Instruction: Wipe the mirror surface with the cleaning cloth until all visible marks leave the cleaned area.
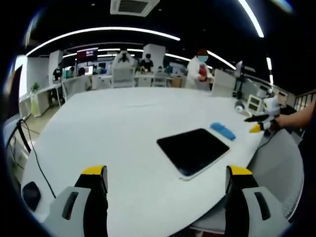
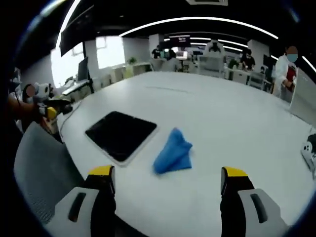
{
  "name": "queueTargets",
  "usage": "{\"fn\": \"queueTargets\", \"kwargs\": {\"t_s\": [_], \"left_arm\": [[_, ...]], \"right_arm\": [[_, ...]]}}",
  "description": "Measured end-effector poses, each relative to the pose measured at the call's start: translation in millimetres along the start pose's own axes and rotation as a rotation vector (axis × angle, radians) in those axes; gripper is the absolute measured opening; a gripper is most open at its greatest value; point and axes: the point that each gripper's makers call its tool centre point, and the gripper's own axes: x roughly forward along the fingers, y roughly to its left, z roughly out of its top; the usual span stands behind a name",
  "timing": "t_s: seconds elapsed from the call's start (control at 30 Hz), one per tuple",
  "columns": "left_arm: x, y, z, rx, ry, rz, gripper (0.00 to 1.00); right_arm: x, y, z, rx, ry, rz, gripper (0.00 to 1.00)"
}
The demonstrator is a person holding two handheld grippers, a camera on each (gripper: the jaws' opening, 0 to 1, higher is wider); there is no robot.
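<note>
Right gripper point(image 2: 165, 190): jaws wide apart, empty, hovering at table edge just short of blue cleaning cloth point(image 2: 173, 152). Cloth bunched in peaked heap on white table point(image 2: 232, 118), just beside dark mirror point(image 2: 121, 134), not touching. Judgement: cloth soft, light, limp; pinch raised fold at peak. Mirror flat, thin, likely fragile and prone to sliding; press gently. Left gripper point(image 1: 167, 190): jaws apart, empty, mirror point(image 1: 193, 149) ahead, cloth point(image 1: 223, 131) beyond.
</note>
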Motion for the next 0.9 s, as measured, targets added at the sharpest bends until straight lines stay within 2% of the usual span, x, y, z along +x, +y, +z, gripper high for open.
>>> {"fn": "queueTargets", "kwargs": {"t_s": [0.23,0.8,0.9], "left_arm": [[1,-13.4,2.8,-0.009,-0.027,-0.018,1.00],[-4,-15.9,-0.3,-0.013,-0.027,-0.004,1.00],[-3,-19.3,-0.3,-0.014,-0.026,-0.009,1.00]], "right_arm": [[0,6,0.1,0.005,-0.016,0.011,0.90],[3,10,-7.9,-0.005,0.011,0.021,0.91],[3,6,-11.7,0.034,0.019,0.020,0.91]]}}
